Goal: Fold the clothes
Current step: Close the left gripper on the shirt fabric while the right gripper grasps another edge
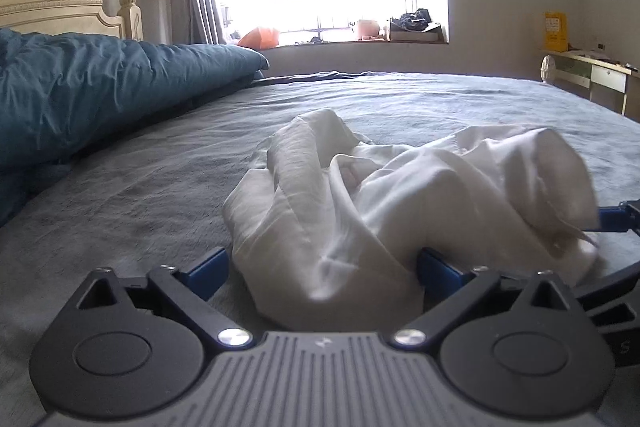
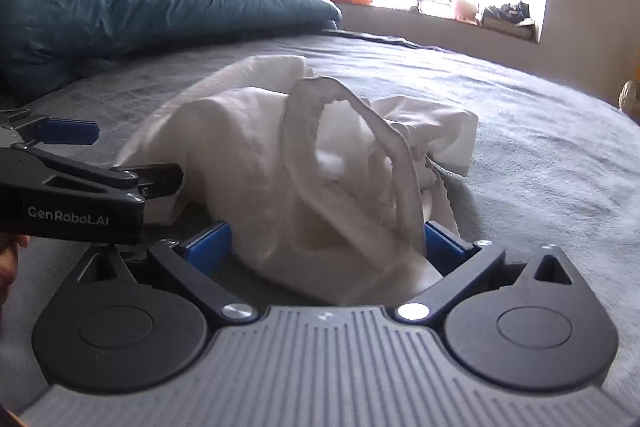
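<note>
1. The white garment point(image 1: 360, 195) lies crumpled in a heap on the grey bedsheet point(image 1: 120, 187), in the near middle of the bed, well apart from the teal duvet point(image 1: 100, 87) bunched toward the headboard.
2. Its near edge spills straight into both my grippers. From my left gripper point(image 1: 324, 267) the cloth lies dead ahead and runs between the blue pads; from my right gripper point(image 2: 328, 243) likewise, a fold filling the gap.
3. I judge the heap's long axis as running roughly crosswise in front of me, from the left gripper's side across to the right's, though it is too rumpled to be sure. A looped hem or opening point(image 2: 344, 131) stands up on the right side; which end is neck or hem I cannot tell.
4. Neither hand is clearly nearer: both sit at the near edge, close beside each other.
5. My left jaws stand wide, cloth between them, pads not pressing. My right jaws also look spread wide around the fabric, not pinching it.
6. The coming move, I reckon, depends on closing on that near edge at both points.
</note>
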Demonstrator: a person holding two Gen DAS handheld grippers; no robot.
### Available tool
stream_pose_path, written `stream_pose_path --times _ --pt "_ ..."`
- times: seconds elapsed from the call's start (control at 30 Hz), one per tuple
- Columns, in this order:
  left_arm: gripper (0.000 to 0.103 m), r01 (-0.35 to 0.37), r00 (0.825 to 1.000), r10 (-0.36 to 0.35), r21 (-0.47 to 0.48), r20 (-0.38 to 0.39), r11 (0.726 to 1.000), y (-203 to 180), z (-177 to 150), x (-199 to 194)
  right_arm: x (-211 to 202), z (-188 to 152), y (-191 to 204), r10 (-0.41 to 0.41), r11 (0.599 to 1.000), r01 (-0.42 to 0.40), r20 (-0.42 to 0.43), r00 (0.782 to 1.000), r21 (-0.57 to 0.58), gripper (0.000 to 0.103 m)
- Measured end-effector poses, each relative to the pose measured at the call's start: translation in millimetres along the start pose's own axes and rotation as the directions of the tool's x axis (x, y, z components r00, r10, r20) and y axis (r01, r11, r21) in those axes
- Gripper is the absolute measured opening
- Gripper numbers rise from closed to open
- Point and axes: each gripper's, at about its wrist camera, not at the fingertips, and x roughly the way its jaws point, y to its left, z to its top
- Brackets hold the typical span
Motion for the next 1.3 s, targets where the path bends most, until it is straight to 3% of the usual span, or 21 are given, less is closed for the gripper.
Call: stream_pose_path --times 0.1,0.27,0.33,0.4,0.47,0.53,0.67,0.87,1.13,1.27,1.3 --pt "0.082 0.004 1.000 -0.004 0.001 -0.030 1.000 -2.7 -1.1 12.2 11.0 2.1 -0.8 -0.006 1.000 0.006 -0.040 0.999 0.010 0.096" --pt "0.059 0.020 1.000 -0.018 0.077 -0.025 0.997 -17.3 -7.5 10.9 8.6 -1.9 -3.4 0.003 0.999 -0.001 -0.049 0.999 0.042 0.072" --pt "0.047 0.016 1.000 -0.015 0.113 -0.005 0.993 -25.0 -8.3 5.8 5.8 -2.6 -6.0 -0.002 0.999 0.004 -0.051 0.999 0.054 0.053" --pt "0.027 0.015 1.000 -0.015 0.129 0.003 0.992 -29.7 -9.0 0.0 0.5 -2.5 -5.1 -0.016 0.998 0.018 -0.050 0.999 0.056 0.040" --pt "0.019 0.013 1.000 -0.012 0.137 -0.002 0.990 -33.3 -9.9 -5.8 -3.7 -1.8 -5.3 -0.026 0.998 0.029 -0.051 0.998 0.057 0.018" --pt "0.014 0.015 1.000 -0.014 0.137 -0.008 0.990 -33.9 -9.9 -12.3 -14.5 -2.3 -2.9 -0.039 0.998 0.042 -0.043 0.998 0.052 0.008" --pt "0.005 0.048 0.998 -0.043 0.114 -0.044 0.992 -25.2 -9.1 -32.8 -37.3 0.4 -1.1 -0.060 0.997 0.061 -0.027 0.998 0.036 0.002" --pt "0.002 0.105 0.993 -0.101 0.068 -0.059 0.992 -5.5 -11.4 -87.4 -85.1 2.9 3.4 -0.062 0.997 0.062 -0.014 0.998 0.036 0.002" --pt "0.001 0.225 0.974 -0.224 0.061 -0.022 0.972 11.3 -31.3 -198.0 -179.1 -13.4 31.4 0.005 0.998 -0.007 0.025 1.000 0.070 0.000" --pt "0.002 0.229 0.973 -0.225 0.160 -0.041 0.960 2.7 -48.1 -237.7 -224.9 -25.1 46.2 0.030 0.997 -0.033 0.048 0.998 0.073 0.000" --pt "0.009 0.224 0.975 -0.218 0.178 -0.055 0.958 0.5 -50.9 -242.2 -230.4 -26.7 48.5 0.024 0.997 -0.026 0.039 0.999 0.072 0.000"
